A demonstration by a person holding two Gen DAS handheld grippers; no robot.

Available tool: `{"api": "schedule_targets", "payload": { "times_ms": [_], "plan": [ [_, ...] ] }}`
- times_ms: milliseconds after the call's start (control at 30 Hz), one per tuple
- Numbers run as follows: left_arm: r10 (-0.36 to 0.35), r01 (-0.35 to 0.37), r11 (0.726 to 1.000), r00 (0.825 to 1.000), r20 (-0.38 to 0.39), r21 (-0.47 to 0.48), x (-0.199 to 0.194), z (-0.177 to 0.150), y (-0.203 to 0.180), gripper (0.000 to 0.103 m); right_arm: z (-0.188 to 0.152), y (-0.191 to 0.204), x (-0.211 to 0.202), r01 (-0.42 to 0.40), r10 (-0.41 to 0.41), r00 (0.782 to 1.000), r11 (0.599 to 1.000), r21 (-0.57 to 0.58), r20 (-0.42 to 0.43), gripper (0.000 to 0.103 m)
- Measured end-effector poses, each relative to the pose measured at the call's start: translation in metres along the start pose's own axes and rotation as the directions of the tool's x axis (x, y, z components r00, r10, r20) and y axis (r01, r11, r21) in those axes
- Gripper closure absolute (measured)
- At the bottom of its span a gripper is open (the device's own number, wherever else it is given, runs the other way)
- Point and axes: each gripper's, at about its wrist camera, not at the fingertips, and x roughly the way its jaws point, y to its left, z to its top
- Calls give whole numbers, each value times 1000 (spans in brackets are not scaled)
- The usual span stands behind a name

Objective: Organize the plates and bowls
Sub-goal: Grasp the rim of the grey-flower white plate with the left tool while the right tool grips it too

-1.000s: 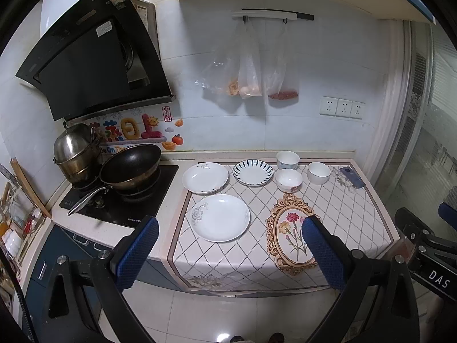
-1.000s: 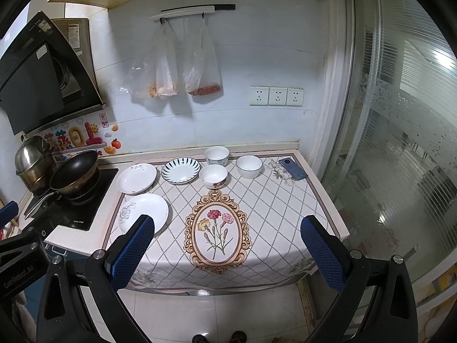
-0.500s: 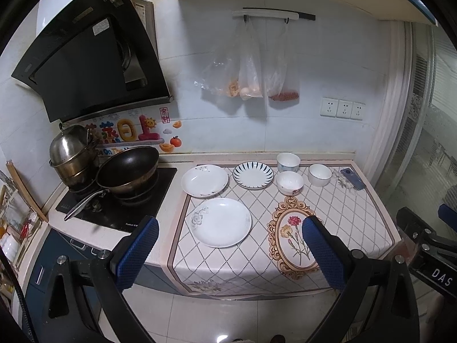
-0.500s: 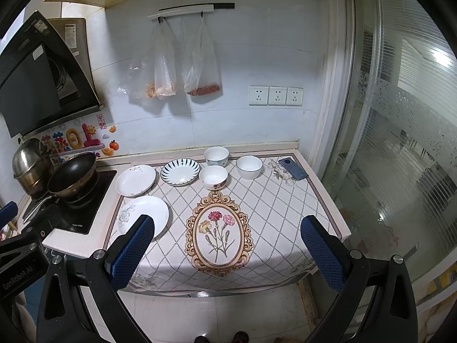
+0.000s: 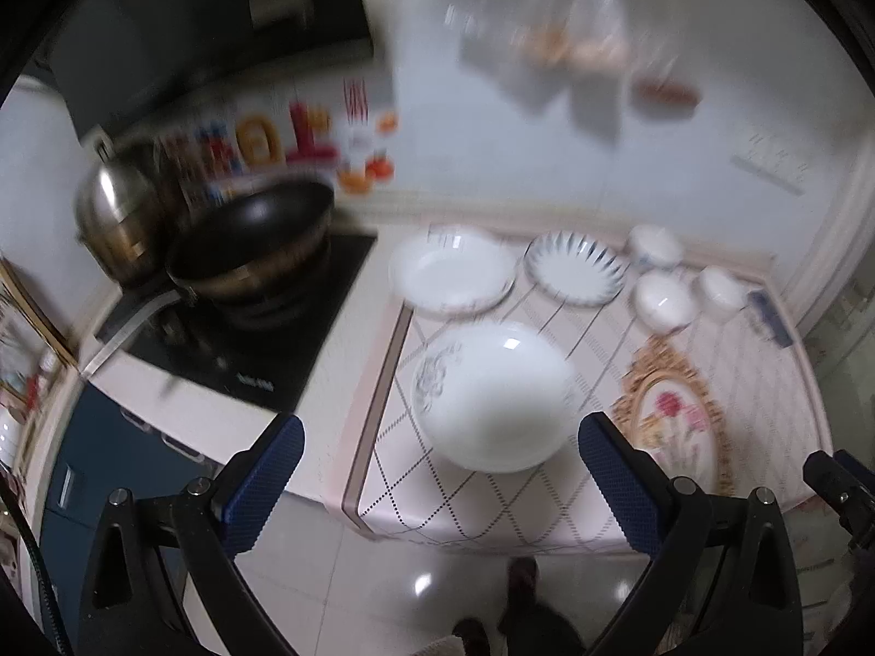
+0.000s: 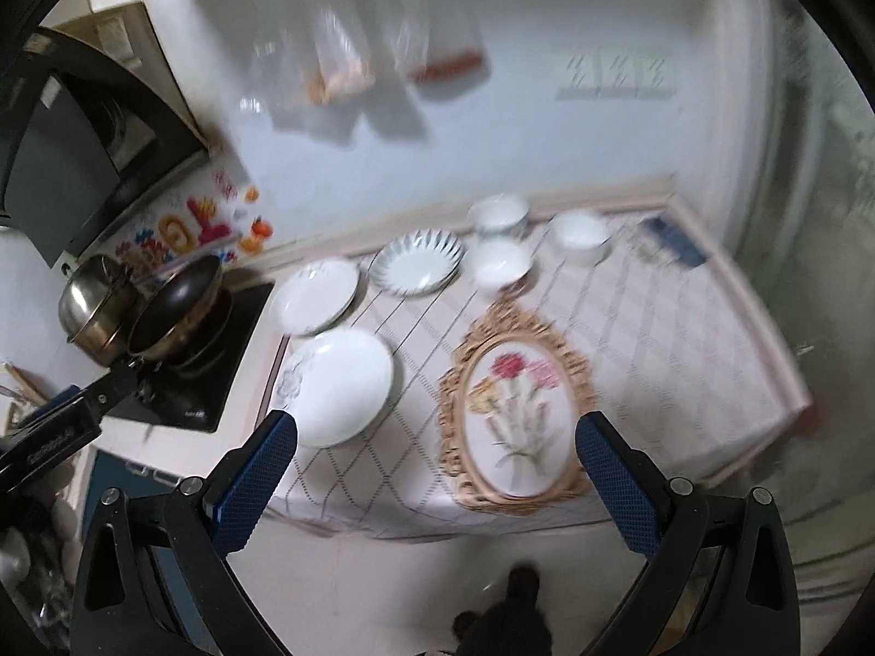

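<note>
On the counter's patterned cloth lie a large white plate at the front left, a second white plate behind it, a blue-striped plate and three white bowls at the back. My left gripper is open and empty, hovering short of the large plate. My right gripper is open and empty above the cloth's front edge; the large plate lies at its left finger. Both views are blurred.
A black wok and a steel pot stand on the stove at left. A blue phone lies at the counter's back right. Bags hang on the wall. A glass door is at the right.
Both grippers have moved forward and down toward the counter, so the plates look larger. Their jaws stay open. The dishes have not moved.
</note>
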Motion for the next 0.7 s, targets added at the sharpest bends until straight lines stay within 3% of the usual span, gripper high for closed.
{"api": "schedule_targets", "payload": {
  "times_ms": [133, 267, 467, 633, 700],
  "plan": [
    [7, -8, 1000, 998, -62, -8, 65, 6, 11, 1, 17, -11, 100, -112, 119, 981, 992, 51, -155, 0],
    [16, -16, 1000, 990, -137, 1, 129, 14, 15, 1, 31, -16, 198, -150, 157, 955, 987, 49, -252, 8],
    [-24, 8, 999, 951, -309, -53, 221, 15, 27, 24, 42, -15, 315, -218, 233, 892, 972, 84, -386, 25],
    [-65, 32, 995, 920, -386, -89, 261, 12, 32, 30, 44, 4, 374, -277, 278, 835, 958, 73, -474, 37],
    [-87, 50, 994, 904, -419, -99, 273, 8, 34, 50, 43, 11, 392, -307, 307, 805, 948, 85, -508, 49]
  ]
}}
